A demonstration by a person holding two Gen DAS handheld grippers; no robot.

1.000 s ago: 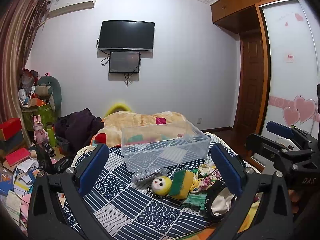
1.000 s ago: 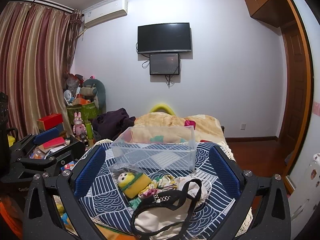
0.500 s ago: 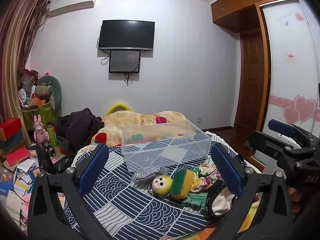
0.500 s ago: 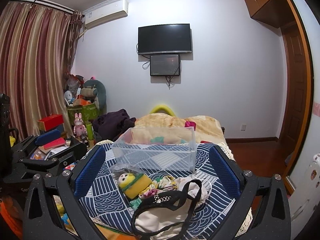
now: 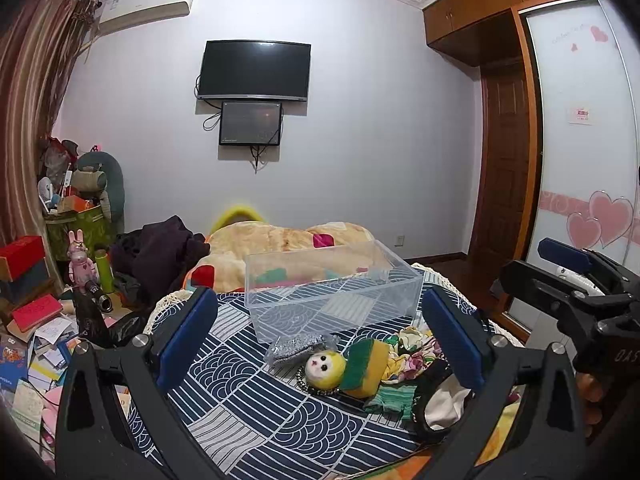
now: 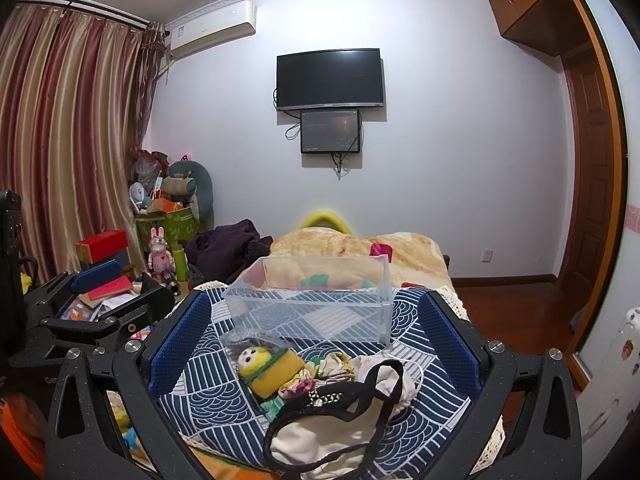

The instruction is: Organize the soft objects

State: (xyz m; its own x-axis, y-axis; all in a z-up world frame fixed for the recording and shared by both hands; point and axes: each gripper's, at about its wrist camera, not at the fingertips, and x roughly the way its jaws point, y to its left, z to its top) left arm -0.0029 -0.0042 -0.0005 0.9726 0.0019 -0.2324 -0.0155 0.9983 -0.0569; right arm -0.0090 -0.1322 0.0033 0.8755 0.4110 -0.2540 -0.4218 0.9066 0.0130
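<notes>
Grippers, left (image 5: 320,344) & right (image 6: 312,344), both spread wide w/ nothing held; soft pile (image 6: 320,384) between my right fingers, clear bin (image 6: 312,304) just beyond.

left claw (image 5: 320,336) | black speckled frame, silver screws | blue pads (image 5: 454,338) (textured) | right claw (image 6: 312,340) alike

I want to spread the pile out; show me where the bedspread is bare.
The bedspread is bare left of the doll. The clear bin looks empty. The bag and floral cloth crowd the near right.
</notes>
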